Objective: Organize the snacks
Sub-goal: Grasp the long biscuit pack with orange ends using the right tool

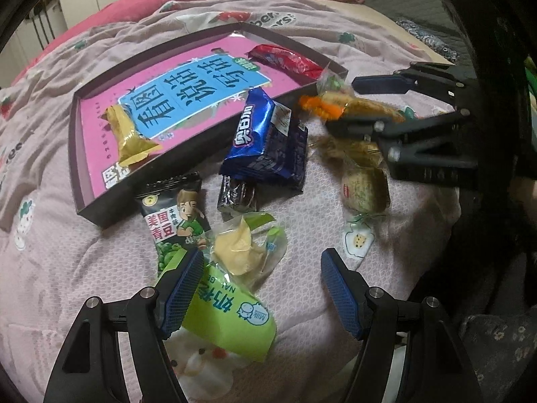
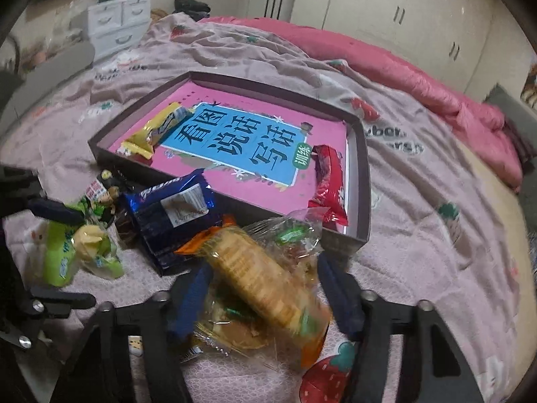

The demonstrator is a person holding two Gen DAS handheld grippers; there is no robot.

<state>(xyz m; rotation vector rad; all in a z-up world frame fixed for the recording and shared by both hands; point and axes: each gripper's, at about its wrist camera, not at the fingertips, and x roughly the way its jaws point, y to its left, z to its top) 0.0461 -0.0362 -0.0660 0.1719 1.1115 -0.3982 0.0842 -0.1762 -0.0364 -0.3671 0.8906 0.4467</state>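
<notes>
On the pink strawberry-print bedspread (image 2: 419, 201), my right gripper (image 2: 265, 288) straddles an orange-ended clear cracker sleeve (image 2: 255, 268), contact unclear; my left gripper (image 1: 261, 288) gapes, empty.

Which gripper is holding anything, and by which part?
Left gripper: nothing. Right gripper straddles the cracker pack mid-length; a firm grip cannot be told.

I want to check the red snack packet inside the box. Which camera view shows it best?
The right wrist view shows the red packet best: its whole length lies clear along the box's right wall. In the left wrist view the same packet sits in the far corner, smaller and partly behind the rim.
</notes>
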